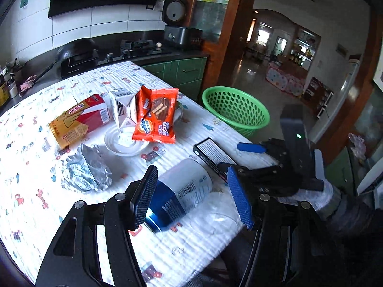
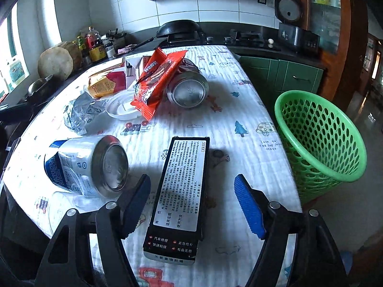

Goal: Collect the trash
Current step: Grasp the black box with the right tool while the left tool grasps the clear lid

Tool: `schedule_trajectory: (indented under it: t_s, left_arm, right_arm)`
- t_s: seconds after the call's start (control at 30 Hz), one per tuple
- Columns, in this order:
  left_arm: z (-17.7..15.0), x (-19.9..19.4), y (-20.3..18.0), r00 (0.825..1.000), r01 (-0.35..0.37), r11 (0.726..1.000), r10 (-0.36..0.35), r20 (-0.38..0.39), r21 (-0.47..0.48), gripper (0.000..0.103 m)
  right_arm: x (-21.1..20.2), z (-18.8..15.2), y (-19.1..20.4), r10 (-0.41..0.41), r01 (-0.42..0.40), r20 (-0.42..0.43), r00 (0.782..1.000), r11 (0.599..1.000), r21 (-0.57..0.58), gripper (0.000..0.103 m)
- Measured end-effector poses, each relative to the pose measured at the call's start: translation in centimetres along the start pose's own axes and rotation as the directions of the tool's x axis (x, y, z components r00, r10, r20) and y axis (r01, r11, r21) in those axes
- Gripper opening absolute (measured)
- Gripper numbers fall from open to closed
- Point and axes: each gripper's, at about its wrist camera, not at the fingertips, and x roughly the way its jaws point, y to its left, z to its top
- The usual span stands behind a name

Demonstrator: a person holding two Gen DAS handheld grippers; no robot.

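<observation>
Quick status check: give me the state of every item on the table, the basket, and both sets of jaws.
Blue can: on its side, between left jaws, ungripped.
Black box: flat, between right jaws, ungripped.
Silver can: on its side.
Orange wrapper: opened, propped up.
Carton: opened, leaning.
Yellow can: on its side.
Foil: crumpled.
Basket: upright, contents unclear.
Left gripper: open.
Right gripper: open.

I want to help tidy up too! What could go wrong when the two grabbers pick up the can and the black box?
The blue can lies on its side, so the left gripper could nudge it and it may roll. The long black box sticks out past the right gripper and might tip when lifted. The green basket sits off the table's edge, so a throw could miss.
</observation>
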Motion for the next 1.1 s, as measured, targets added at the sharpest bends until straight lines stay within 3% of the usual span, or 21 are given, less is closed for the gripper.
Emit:
schedule_trajectory:
  t_s: [0.2, 0.27, 0.4, 1.1]
  left_arm:
    - [-4.1, 0.5, -2.3, 0.998, 0.049, 0.998, -0.048, -0.033, 0.047, 0.061]
    - [-5.0, 1.1, -2.5, 0.997, 0.054, 0.997, -0.051, -0.051, 0.046, 0.069]
    - [-6.0, 2.6, -2.7, 0.996, 0.057, 0.998, -0.054, -0.070, 0.033, 0.071]
    - [-6.4, 6.3, -1.5, 0.992, 0.061, 0.998, -0.059, -0.112, 0.016, 0.071]
  right_arm:
    - [1.2, 0.1, 0.1, 0.016, -0.016, -0.026, 1.000, 1.000, -0.005, 0.057]
    - [1.4, 0.0, 0.2, 0.012, -0.012, -0.033, 0.999, 1.000, -0.009, 0.051]
    - [1.7, -0.2, 0.2, 0.022, -0.022, -0.045, 0.999, 1.000, -0.004, 0.049]
    - [2.2, -0.2, 0.1, 0.031, -0.033, -0.048, 0.998, 0.999, -0.023, 0.049]
